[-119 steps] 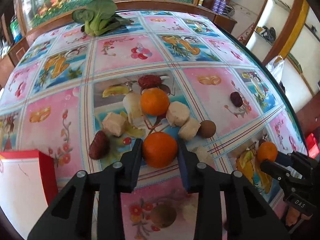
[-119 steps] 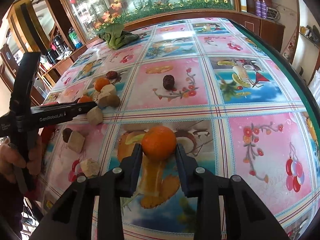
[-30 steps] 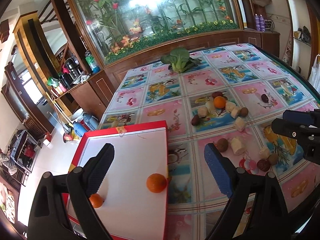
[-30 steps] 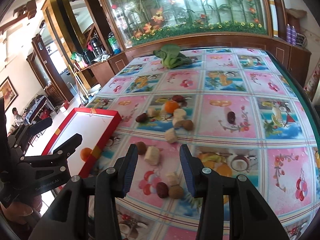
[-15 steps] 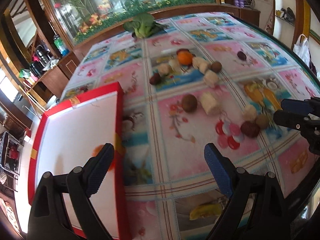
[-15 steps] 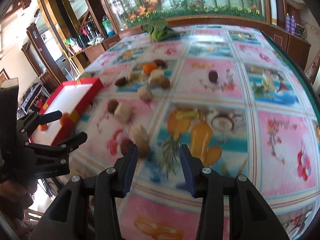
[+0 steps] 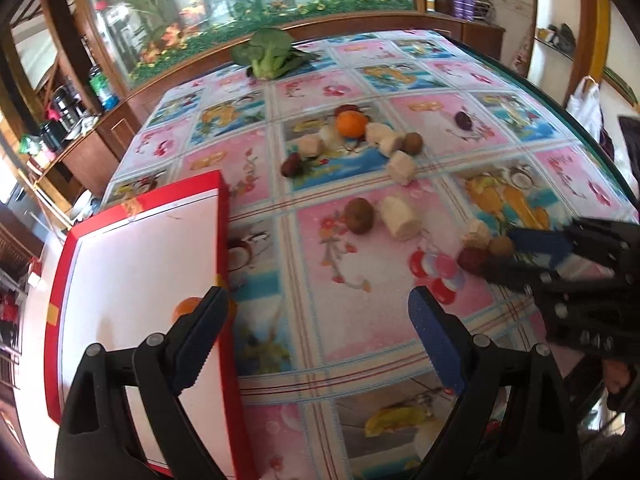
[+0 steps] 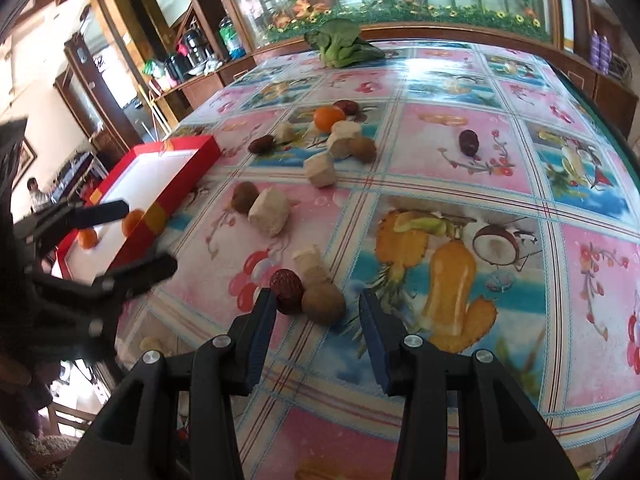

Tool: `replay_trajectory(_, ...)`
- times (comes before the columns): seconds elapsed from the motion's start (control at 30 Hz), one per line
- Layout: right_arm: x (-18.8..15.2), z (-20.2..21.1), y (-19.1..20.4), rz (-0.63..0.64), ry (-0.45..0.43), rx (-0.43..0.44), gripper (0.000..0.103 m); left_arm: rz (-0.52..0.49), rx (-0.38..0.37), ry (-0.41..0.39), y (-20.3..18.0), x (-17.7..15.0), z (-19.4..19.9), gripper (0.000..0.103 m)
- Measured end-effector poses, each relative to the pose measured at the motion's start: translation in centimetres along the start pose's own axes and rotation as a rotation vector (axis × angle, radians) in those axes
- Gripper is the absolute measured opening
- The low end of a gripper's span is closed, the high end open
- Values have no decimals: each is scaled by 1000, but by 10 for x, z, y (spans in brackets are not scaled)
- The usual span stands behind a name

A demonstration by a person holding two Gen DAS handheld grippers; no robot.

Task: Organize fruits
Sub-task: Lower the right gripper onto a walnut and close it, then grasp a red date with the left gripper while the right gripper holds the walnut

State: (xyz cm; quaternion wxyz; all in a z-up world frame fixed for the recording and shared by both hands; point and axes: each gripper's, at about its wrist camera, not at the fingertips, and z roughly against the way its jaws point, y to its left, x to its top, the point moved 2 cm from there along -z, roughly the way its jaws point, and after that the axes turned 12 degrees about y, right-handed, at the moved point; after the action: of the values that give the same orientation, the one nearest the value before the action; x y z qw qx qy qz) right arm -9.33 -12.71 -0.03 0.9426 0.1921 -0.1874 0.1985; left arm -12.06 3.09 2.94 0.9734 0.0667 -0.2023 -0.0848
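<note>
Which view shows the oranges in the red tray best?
Right wrist: both oranges sit visible inside the red tray, though the left gripper partly crosses them. Left wrist shows only one orange, mostly hidden behind its own finger.

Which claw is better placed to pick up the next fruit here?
Right. The right claw is open just short of the brown fruit and red date; the left claw is open over the red tray edge.

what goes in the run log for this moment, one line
left gripper: open, empty | right gripper: open, nearing brown fruit and red date | red box: two oranges inside
</note>
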Motion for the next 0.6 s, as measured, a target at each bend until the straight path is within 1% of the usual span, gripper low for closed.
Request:
replay_trajectory(0.1,6,-3,0,9,1,6,39,-18,-40,9,-5,-1,1,91)
replay_trajectory(0.17,7,-5,3,34,9,-1,31,-33,-75,18,-11,-1,2,91)
replay_trajectory(0.2,7,-6,5,50,24,-6,24,-40,-89,23,-14,0,2,91)
replay_trajectory(0.23,7,-6,5,57,31,-14,23,-44,-99,28,-16,0,2,91)
replay_trajectory(0.3,3,-4,3,68,39,-6,23,-45,-114,34,-19,2,2,91)
replay_trajectory(0.33,2,-2,2,70,40,-1,21,-46,-122,36,-20,3,2,91)
replay_trajectory(0.43,-5,3,-7,59,39,7,21,-44,-155,41,-24,8,2,91)
replay_trajectory(0.57,-11,11,-24,28,17,-20,21,-56,-192,48,-35,19,-1,91)
replay_trajectory(0.6,-13,13,-29,16,5,-26,21,-66,-212,47,-41,23,-4,91)
